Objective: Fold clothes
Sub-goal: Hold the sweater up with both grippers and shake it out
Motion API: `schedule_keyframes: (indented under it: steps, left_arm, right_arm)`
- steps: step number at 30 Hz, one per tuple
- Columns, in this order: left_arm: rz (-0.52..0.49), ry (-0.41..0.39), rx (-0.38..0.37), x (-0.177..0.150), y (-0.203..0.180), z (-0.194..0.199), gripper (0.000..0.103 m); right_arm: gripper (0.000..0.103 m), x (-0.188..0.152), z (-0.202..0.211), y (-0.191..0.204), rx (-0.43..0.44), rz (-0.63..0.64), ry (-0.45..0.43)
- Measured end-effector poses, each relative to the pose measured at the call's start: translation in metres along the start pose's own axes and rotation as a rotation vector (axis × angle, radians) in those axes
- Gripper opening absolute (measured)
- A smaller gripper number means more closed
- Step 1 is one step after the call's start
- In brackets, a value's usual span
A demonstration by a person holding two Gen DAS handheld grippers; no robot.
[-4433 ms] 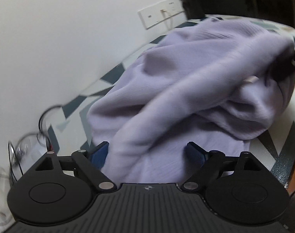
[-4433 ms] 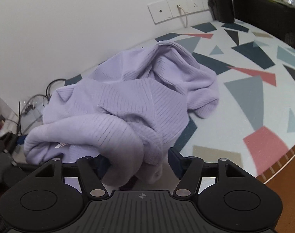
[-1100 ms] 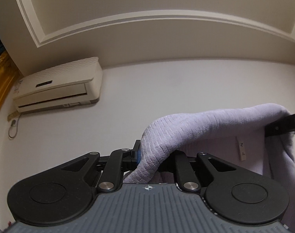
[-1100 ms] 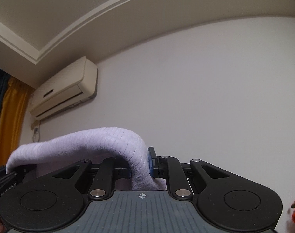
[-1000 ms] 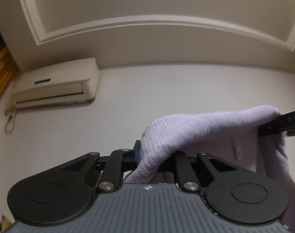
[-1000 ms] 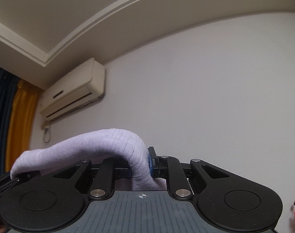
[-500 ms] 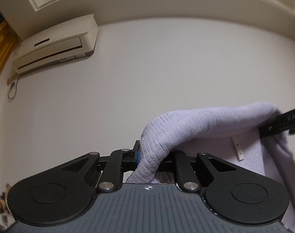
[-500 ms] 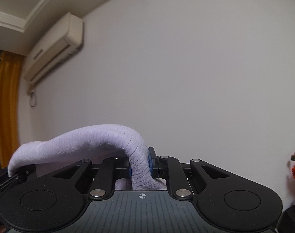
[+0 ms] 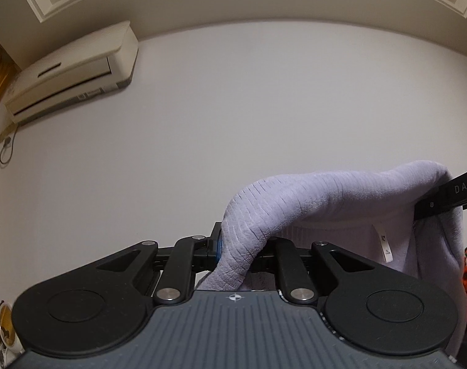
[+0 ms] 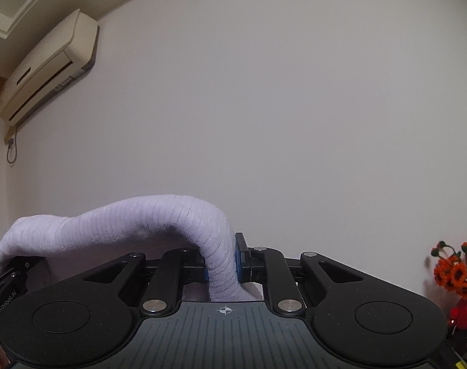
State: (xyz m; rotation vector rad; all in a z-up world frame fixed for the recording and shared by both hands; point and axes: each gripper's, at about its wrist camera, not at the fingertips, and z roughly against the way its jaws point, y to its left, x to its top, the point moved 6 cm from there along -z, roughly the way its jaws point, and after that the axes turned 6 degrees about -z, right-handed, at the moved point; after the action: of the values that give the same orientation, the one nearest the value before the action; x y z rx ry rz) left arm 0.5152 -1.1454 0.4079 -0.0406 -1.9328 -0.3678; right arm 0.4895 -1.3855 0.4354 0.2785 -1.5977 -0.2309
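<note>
Pinching ribbed lilac cloth – both grippers clamp narrow on one sweater (image 9: 325,196). Left gripper (image 9: 236,249) grips one end of the top edge, right gripper (image 10: 222,264) the other. Sweater's long axis runs gripper to gripper, body hanging below – no table in view. Both cameras face the wall (image 10: 264,107), AC unit (image 9: 70,70) up left.

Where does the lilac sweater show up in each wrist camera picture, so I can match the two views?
Left wrist view: the lilac sweater arches from the closed left tongs at centre to the right edge, where the right tongs grip it.
Right wrist view: the sweater runs from the closed right tongs at centre to the left edge.
Shared landmark: the air conditioner, upper left on the wall in both.
</note>
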Motion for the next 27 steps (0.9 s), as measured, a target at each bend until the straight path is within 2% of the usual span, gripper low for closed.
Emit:
schedule_keyframes:
  steps: [4,9,13,16,19,22,25,27]
  left_arm:
    - [0.015,-0.042,0.02,0.026,0.004,0.029,0.014]
    - [0.035,-0.082,0.03,0.053,0.008,0.069,0.014]
    - [0.102,-0.054,-0.001,0.055,0.009,0.086,0.014]
    - [0.121,-0.019,-0.012,0.041,0.005,0.089,0.014]
    - [0.095,0.049,-0.001,0.012,-0.009,0.072,0.014]
    - [0.07,0.133,-0.001,-0.025,-0.028,0.043,0.014]
    - [0.03,0.174,0.025,-0.054,-0.038,0.015,0.014]
    - [0.018,0.202,0.02,-0.071,-0.043,0.002,0.014]
  right_arm:
    - [0.013,0.013,0.033,0.009,0.036,0.007,-0.028]
    - [0.013,0.027,0.077,0.018,0.126,-0.032,-0.05]
    - [0.013,0.029,0.109,0.012,0.188,-0.085,-0.036]
    - [0.013,0.02,0.116,0.008,0.216,-0.082,-0.017]
    - [0.013,-0.002,0.099,-0.005,0.201,-0.085,0.034]
    - [0.013,-0.036,0.063,-0.024,0.126,-0.107,0.127]
    - [0.013,-0.064,0.006,-0.033,0.034,-0.062,0.133]
    - [0.013,-0.082,-0.014,-0.044,-0.012,-0.033,0.14]
